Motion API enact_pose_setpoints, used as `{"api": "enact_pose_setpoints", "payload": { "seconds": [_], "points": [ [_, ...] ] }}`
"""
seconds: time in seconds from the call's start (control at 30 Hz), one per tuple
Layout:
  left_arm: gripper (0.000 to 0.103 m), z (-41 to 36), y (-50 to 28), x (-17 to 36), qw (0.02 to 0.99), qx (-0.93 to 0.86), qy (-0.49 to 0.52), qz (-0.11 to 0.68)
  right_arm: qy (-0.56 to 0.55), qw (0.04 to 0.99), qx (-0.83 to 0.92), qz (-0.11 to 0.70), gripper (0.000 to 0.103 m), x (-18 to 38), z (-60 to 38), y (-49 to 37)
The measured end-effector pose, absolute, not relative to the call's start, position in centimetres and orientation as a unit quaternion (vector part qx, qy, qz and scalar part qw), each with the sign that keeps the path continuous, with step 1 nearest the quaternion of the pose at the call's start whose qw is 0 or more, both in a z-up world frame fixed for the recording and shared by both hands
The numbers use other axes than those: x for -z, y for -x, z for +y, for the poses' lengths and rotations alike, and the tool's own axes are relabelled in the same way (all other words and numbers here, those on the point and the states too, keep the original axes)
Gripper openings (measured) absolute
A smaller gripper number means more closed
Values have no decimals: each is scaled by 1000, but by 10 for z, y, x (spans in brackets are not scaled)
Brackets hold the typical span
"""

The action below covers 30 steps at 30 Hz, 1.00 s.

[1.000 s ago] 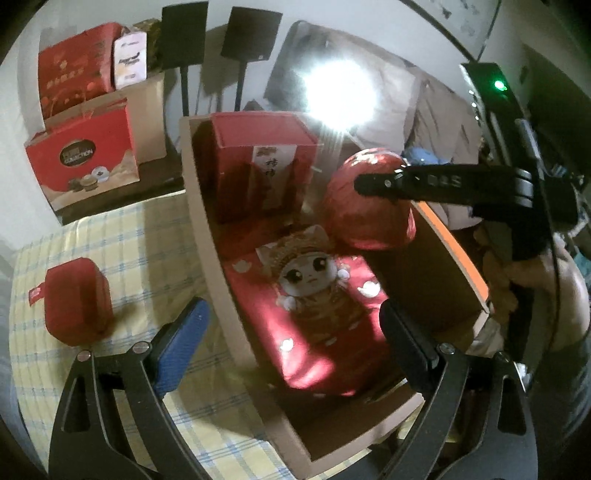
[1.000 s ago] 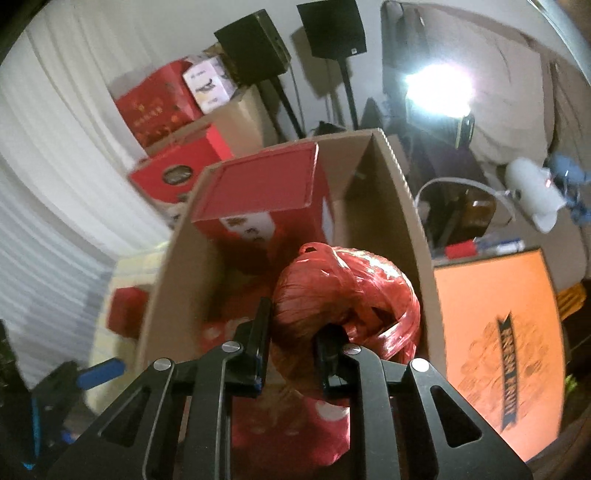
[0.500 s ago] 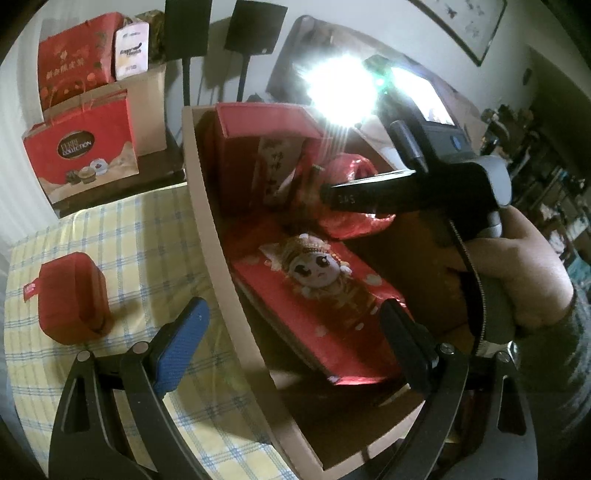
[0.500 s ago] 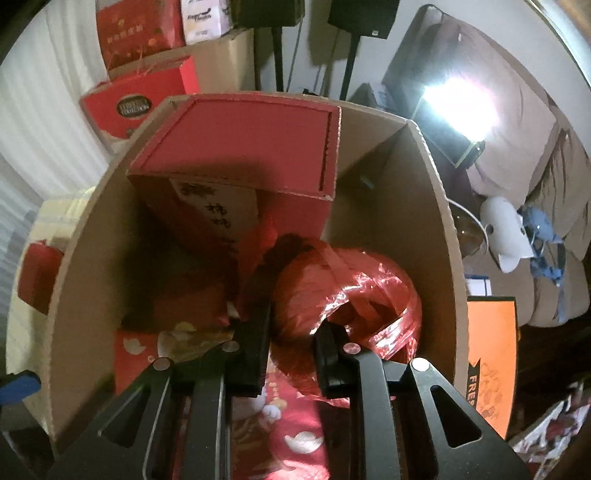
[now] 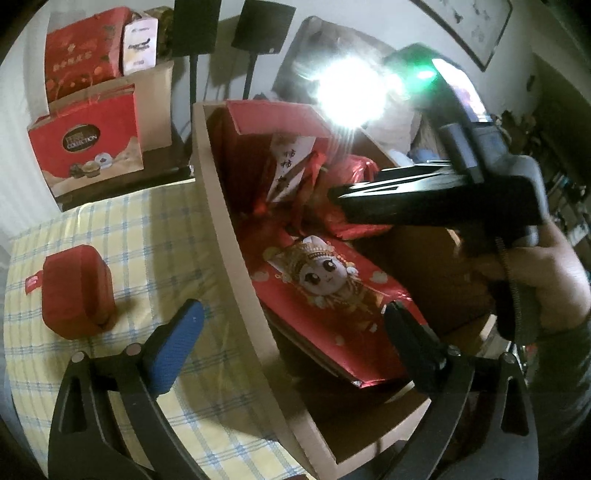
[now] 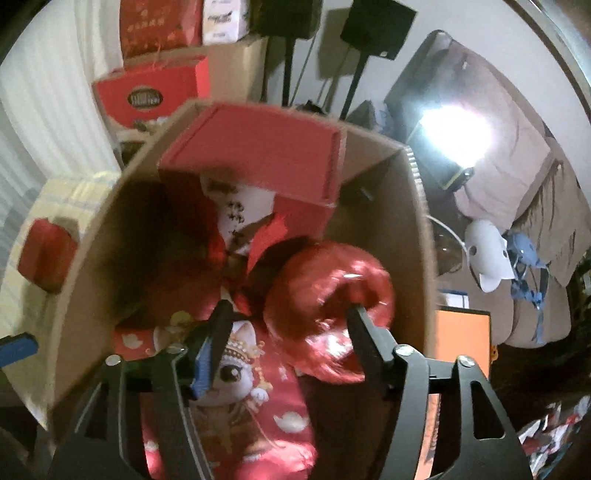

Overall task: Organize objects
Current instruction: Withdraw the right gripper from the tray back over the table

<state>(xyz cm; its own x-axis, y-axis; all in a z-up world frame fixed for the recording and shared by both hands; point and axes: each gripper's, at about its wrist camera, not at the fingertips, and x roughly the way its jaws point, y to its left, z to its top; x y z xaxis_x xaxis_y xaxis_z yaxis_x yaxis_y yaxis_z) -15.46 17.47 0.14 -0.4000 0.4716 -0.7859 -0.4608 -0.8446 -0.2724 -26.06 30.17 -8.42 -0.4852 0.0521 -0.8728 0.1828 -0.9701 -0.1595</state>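
A cardboard box stands on the checked tablecloth. Inside it lie a flat red packet with a cartoon doll, an upright red carton and a shiny red bundle. My right gripper is open inside the box, its fingers either side of the bundle's near edge; the bundle rests against the right wall. It also shows in the left wrist view. My left gripper is open and empty, straddling the box's left wall. A small red box sits on the cloth at left.
Red gift bags and cartons are stacked behind the table at left. Two black speaker stands and a bright lamp are behind the box. An orange panel and a sofa lie to the right.
My right gripper has opened and let go of the shiny red bundle, which now lies in the box. The left gripper stays open and has barely moved.
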Motion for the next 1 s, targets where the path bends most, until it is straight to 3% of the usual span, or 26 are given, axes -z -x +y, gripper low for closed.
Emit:
{"api": "enact_pose_setpoints", "payload": {
  "seconds": [0.33,1.0],
  "points": [
    [101,160,145,-16,251,-856,452,13,-471,82,878,31,79,36,308,222],
    [101,55,139,-29,163,-890,426,10,-442,187,877,18,81,27,206,184]
  ]
}}
